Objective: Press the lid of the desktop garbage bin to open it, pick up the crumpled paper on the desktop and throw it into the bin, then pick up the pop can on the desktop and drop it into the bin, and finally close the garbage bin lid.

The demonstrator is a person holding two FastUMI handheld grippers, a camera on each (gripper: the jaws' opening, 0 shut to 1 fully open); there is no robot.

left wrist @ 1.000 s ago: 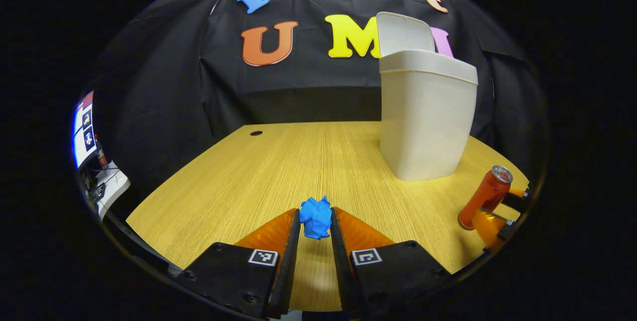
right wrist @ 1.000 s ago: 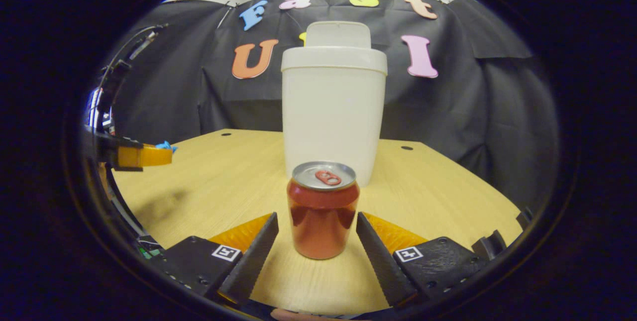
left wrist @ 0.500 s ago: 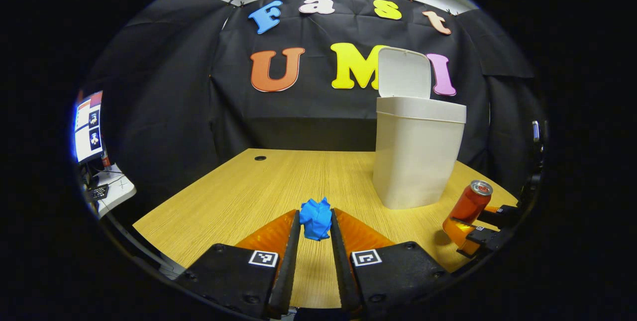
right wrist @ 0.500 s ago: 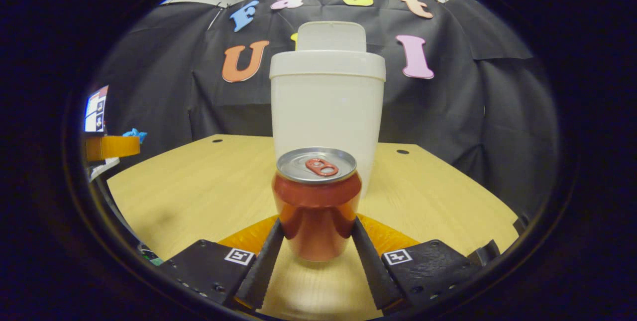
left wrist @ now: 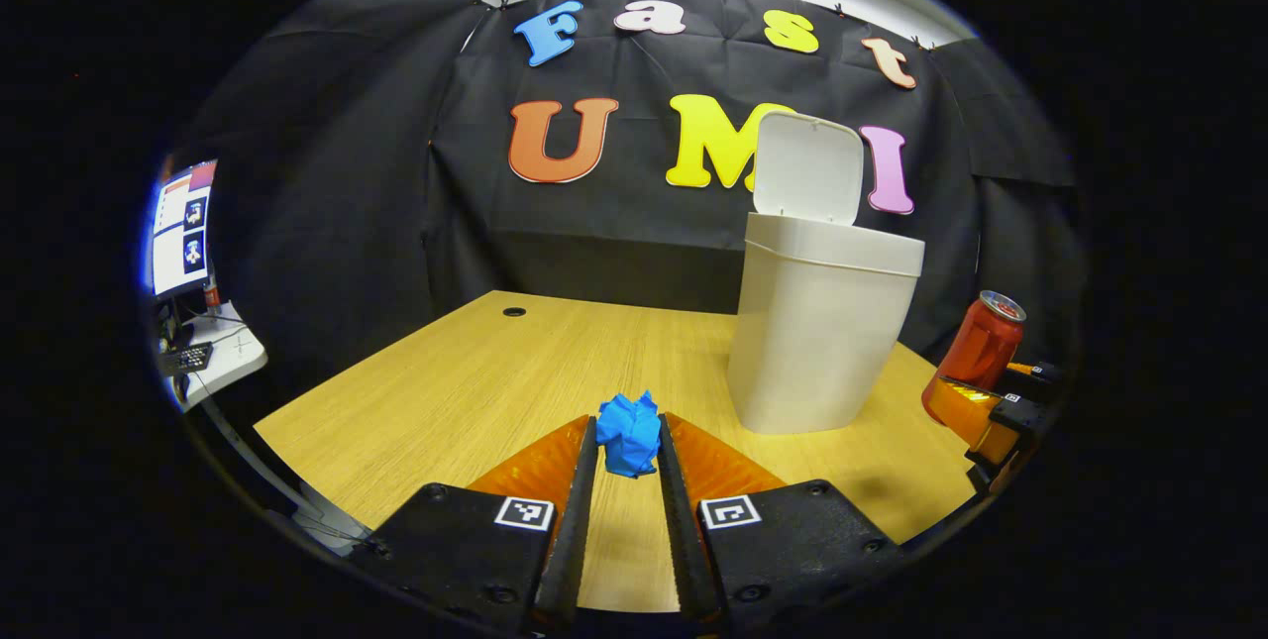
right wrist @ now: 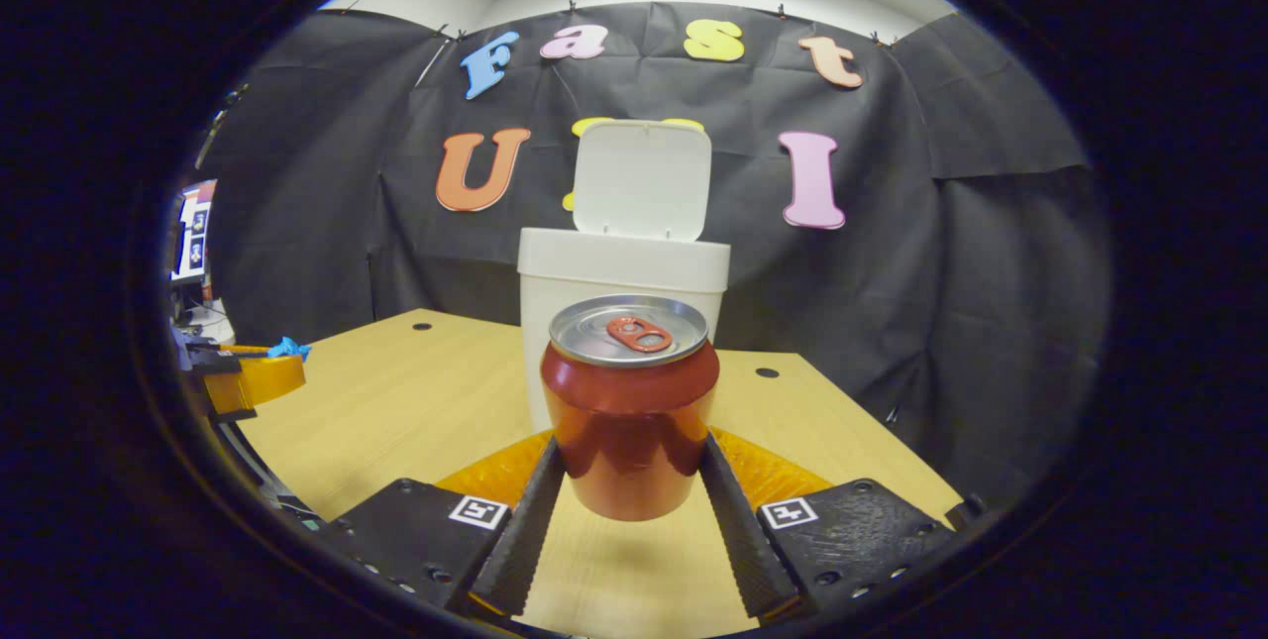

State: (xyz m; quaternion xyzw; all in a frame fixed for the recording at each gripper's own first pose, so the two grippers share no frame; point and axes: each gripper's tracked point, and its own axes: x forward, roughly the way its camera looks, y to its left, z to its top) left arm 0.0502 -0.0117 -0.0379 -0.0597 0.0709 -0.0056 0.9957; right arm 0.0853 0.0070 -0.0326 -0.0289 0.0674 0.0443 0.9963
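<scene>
L gripper point(left wrist: 628, 443) jaws narrow, clamped on crumpled paper point(left wrist: 629, 433) at fingertips. R gripper point(right wrist: 629, 466) jaws pinch pop can point(right wrist: 630, 403) upright, above desk point(left wrist: 475, 391). Bin point(left wrist: 817, 327) lid point(left wrist: 804, 168) up.

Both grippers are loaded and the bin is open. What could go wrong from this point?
The bin has one opening under its raised lid, so the two loads may crowd each other there. The left gripper pinches the crumpled paper only at its fingertips; it could slip. The right gripper holds the pop can low, so it might tip.
</scene>
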